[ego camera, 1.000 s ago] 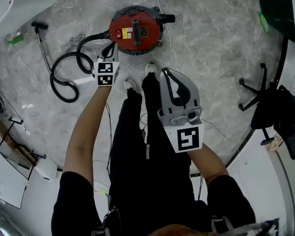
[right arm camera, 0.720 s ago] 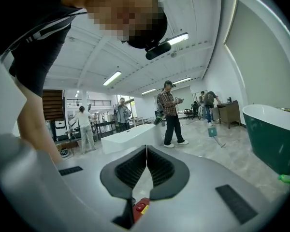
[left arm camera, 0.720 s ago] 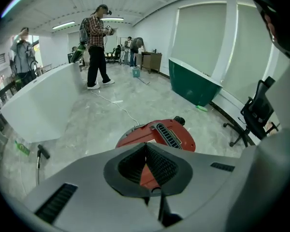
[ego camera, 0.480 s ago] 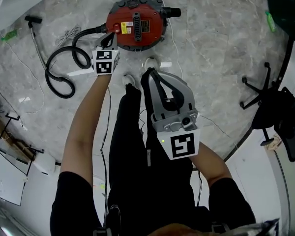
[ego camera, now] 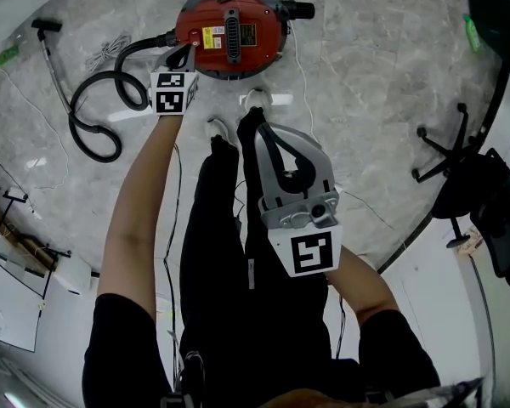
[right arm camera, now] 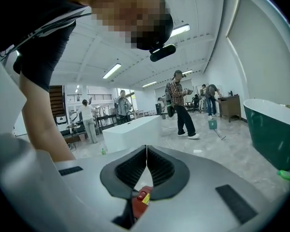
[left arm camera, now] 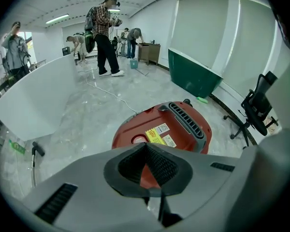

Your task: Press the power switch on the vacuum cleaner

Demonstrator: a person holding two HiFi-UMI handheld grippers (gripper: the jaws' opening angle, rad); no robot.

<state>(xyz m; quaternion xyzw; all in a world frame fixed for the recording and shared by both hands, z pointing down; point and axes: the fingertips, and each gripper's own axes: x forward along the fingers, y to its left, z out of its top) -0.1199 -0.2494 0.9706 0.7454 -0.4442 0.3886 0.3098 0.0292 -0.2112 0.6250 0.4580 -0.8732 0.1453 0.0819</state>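
The red round vacuum cleaner stands on the marble floor at the top of the head view, just ahead of the person's feet. In the left gripper view the vacuum cleaner fills the middle, with a yellow label and a round red button on its lid. My left gripper is shut and empty, its tips over the vacuum's near left rim; the left gripper points at the lid close to the button. My right gripper hangs shut and empty over the person's legs; the right gripper faces the room.
A black hose loops on the floor left of the vacuum, with a wand beyond it. A white cable runs past the vacuum's right side. An office chair stands at the right. Several people stand far off.
My left gripper has reached forward and now sits at the vacuum's near left rim. The right gripper has drawn back a little over the legs. Both stay shut.
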